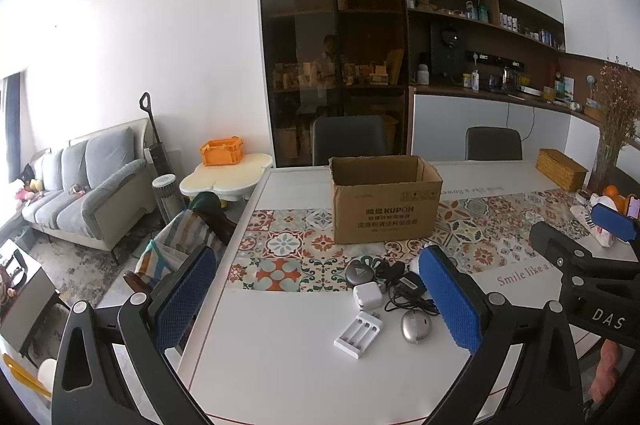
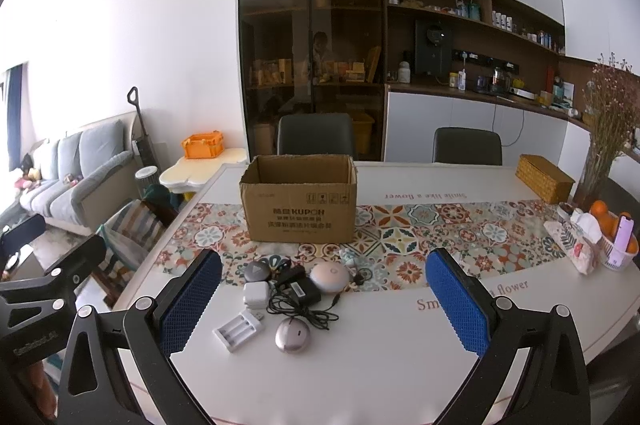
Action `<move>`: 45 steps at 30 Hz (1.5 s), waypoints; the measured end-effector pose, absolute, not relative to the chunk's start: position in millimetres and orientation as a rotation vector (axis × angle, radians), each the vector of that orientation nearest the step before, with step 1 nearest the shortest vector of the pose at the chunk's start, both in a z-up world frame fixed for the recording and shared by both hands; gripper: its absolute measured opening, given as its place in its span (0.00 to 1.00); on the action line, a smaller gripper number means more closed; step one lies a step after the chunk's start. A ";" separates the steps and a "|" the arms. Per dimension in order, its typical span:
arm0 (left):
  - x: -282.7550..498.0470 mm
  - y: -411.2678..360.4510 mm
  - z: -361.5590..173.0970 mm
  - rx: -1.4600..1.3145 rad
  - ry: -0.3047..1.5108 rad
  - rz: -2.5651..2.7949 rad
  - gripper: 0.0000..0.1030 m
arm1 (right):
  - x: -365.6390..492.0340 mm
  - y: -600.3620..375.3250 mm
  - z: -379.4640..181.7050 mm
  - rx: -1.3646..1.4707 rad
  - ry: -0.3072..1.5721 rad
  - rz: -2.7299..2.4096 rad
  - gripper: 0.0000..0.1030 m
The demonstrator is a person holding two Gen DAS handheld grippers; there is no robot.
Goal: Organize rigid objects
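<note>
While both hand-held grippers — left (image 1: pixel 316 305), right (image 2: pixel 324 301) — gape wide and empty, start with the battery charger (image 2: pixel 238 333), then drop it in the cardboard box (image 2: pixel 298 201).

We are holding the right gripper (image 2: pixel 324 299) wide open above gadgets lying before the cardboard box (image 2: pixel 298 201).

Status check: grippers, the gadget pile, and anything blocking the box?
Left gripper and right gripper open, empty. Small gadgets, white battery charger nearest, untouched before open brown cardboard box. Tangled black cable overlaps the pile.
</note>
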State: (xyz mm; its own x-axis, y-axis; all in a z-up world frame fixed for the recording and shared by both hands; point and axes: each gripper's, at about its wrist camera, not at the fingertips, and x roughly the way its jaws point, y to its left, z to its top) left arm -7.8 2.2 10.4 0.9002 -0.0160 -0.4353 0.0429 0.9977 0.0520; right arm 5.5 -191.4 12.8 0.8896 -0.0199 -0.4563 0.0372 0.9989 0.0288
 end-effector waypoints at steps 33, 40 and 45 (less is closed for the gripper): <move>-10.4 2.3 14.2 0.055 0.450 -0.041 1.00 | 2.2 -187.9 15.0 0.031 0.471 -0.030 0.99; -10.0 1.8 13.7 0.055 0.451 -0.043 1.00 | 3.5 -187.5 14.4 0.032 0.474 -0.032 0.99; -10.4 1.5 13.3 0.055 0.450 -0.042 1.00 | 3.5 -188.0 13.6 0.031 0.473 -0.030 0.99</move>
